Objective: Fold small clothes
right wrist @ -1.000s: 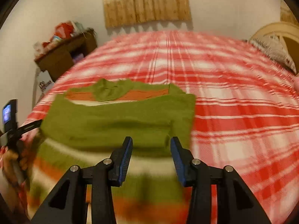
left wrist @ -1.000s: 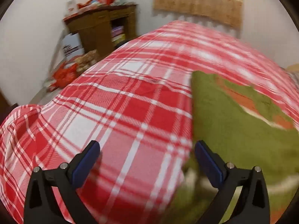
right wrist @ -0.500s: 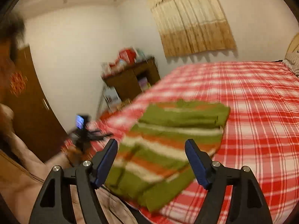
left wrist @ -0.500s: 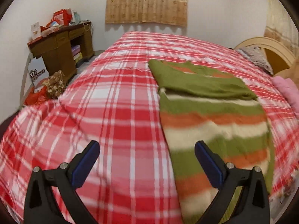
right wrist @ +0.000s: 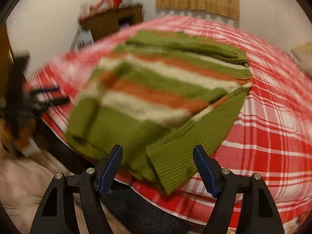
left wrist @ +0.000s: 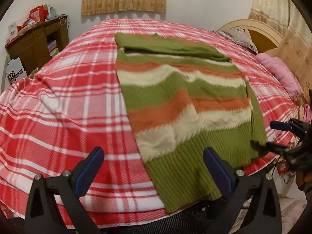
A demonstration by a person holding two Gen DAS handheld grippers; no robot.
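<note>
On the red-and-white plaid bedspread [left wrist: 64,101], the left gripper [left wrist: 154,165] hangs with jaws spread wide and empty at the near-left corner of the green, orange and cream striped knit sweater [left wrist: 183,105], while the right gripper [right wrist: 158,165], likewise parted and empty, faces its ribbed near hem.

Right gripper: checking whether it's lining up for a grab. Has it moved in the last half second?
Yes. The right gripper swung right and closer: the sweater hem now sits between its open fingers, and the wooden desk shifted up-left.
</note>
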